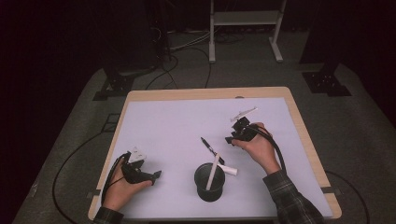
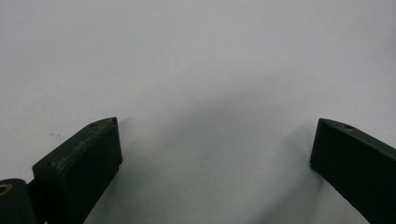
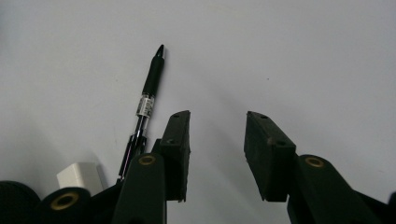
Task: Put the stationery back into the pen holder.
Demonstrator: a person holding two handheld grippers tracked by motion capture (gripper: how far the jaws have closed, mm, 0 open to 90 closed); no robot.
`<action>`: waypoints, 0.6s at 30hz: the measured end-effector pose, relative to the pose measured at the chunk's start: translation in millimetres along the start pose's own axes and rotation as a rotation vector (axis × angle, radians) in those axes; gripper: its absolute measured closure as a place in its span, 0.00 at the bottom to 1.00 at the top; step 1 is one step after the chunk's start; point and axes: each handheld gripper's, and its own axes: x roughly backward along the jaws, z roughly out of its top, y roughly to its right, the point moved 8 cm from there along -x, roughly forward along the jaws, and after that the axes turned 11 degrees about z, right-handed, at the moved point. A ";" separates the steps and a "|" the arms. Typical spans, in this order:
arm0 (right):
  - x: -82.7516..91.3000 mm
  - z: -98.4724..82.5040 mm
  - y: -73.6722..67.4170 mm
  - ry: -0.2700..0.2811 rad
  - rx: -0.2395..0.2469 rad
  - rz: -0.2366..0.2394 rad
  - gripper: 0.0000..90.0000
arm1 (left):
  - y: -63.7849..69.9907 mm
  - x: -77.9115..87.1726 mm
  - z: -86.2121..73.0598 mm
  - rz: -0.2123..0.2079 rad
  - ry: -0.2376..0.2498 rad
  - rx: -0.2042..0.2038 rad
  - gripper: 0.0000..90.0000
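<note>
A black pen (image 1: 208,148) lies on the white mat (image 1: 163,126), just beyond a black cup (image 1: 209,186). A white stick (image 1: 213,171) leans inside the cup, and a small white block (image 1: 229,171) rests beside the cup's right rim. My right gripper (image 1: 232,130) hovers to the right of the pen, open with nothing between its fingers. In the right gripper view the pen (image 3: 148,98) lies left of the jaws (image 3: 217,114), with the white block (image 3: 80,176) and the cup's rim (image 3: 14,198) at the lower left. My left gripper (image 1: 156,176) rests at the front left, open (image 2: 217,121) over bare mat.
The mat covers a wooden table (image 1: 299,121) whose edge shows all round. Beyond the table stand a white metal frame (image 1: 245,28) and black stands with cables on the grey floor (image 1: 187,70).
</note>
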 end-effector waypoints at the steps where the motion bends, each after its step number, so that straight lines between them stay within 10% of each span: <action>1: -0.8 1.1 -0.4 -0.002 0.004 0.002 0.67 | 0.0 0.0 0.0 0.000 0.000 0.000 0.01; 18: -18.9 23.7 -8.2 -0.031 0.012 0.034 0.72 | 0.4 0.0 -0.1 -0.002 -0.001 0.004 0.01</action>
